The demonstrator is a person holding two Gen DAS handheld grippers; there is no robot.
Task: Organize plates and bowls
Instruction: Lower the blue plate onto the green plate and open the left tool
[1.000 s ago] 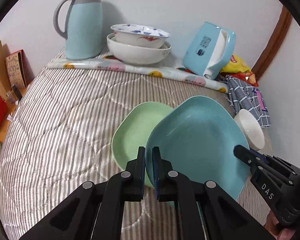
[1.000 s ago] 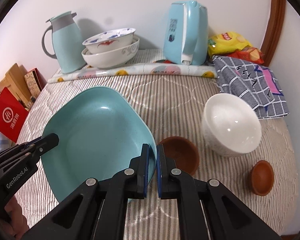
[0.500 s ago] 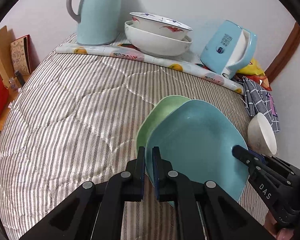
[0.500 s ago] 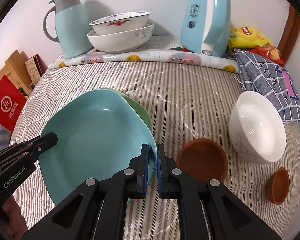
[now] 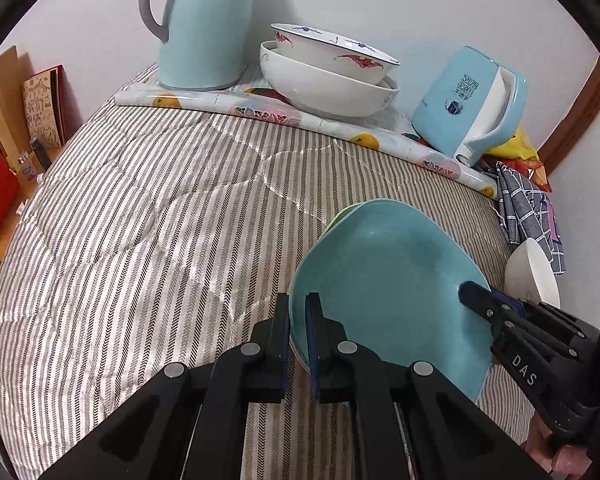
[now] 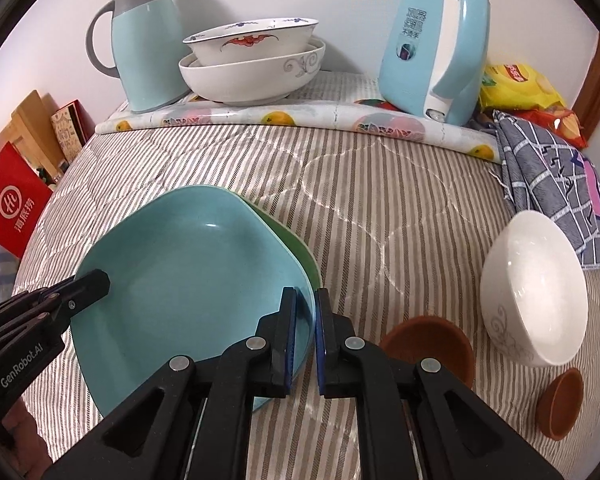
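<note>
The right gripper (image 6: 305, 336) pinched the near rim of the blue plate (image 6: 188, 276), while the left gripper (image 6: 94, 282) gripped its opposite edge. The plate sat over a green plate (image 6: 296, 248), possibly touching it. A white bowl (image 6: 534, 292) and two brown bowls (image 6: 428, 342) (image 6: 562, 404) lay beside them on the striped quilt (image 6: 360, 184).

Plates: two, one blue plate (image 6: 188, 276) over one green plate (image 6: 296, 254). White bowls: three, namely two stacked bowls (image 6: 252, 68) at the back and one small white bowl (image 6: 534, 294). Brown dishes: two, one larger (image 6: 430, 346) and one smaller (image 6: 562, 402). Jug (image 6: 146, 40): one. Kettle (image 6: 432, 40): one. Checked cloth (image 6: 548, 176): one. Snack packets (image 6: 520, 88): at least two.
</note>
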